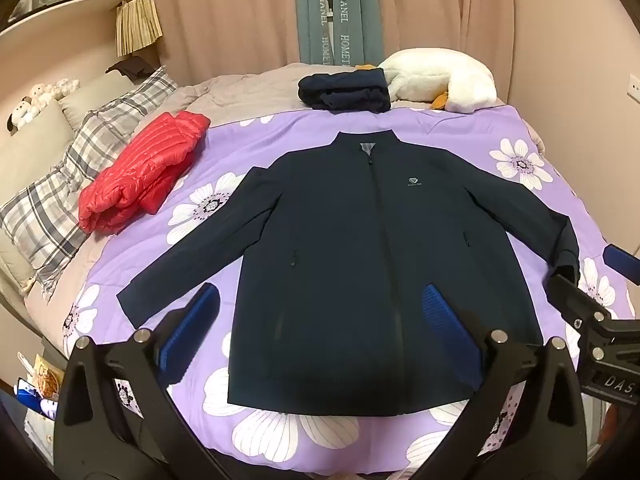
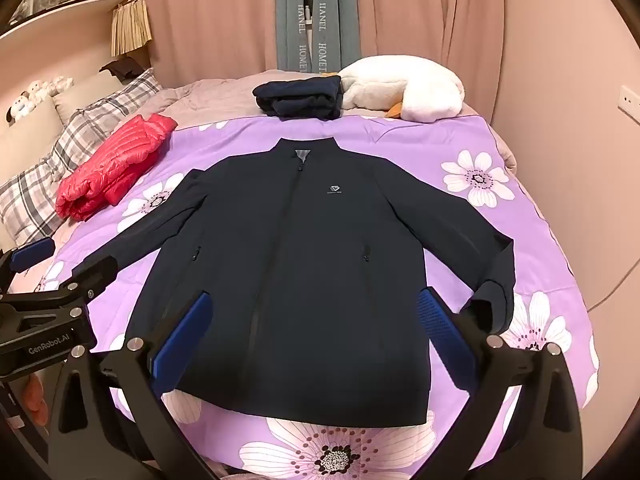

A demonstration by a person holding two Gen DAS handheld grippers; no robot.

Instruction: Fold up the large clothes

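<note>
Navy zip jacket [image 1: 360, 232] lies flat, front up, on the purple floral quilt [image 1: 500, 128], collar toward the curtains [image 1: 224, 12], both sleeves spread out to the sides, zipper closed. My left gripper [image 1: 320, 328] hangs over the hem area, blue pads wide apart, nothing between them, not touching the fabric as far as I can tell. My right gripper [image 2: 316, 332] is the same: jaws spread wide, empty, above the lower half of the jacket. Each gripper shows at the edge of the other's view, side by side. Red puffer jacket [image 1: 140, 172], folded, sits on the left near the plaid pillows [image 1: 84, 156]. Folded dark garment [image 1: 346, 92] lies beyond the collar, just beside a white plush toy [image 1: 440, 80].
</note>
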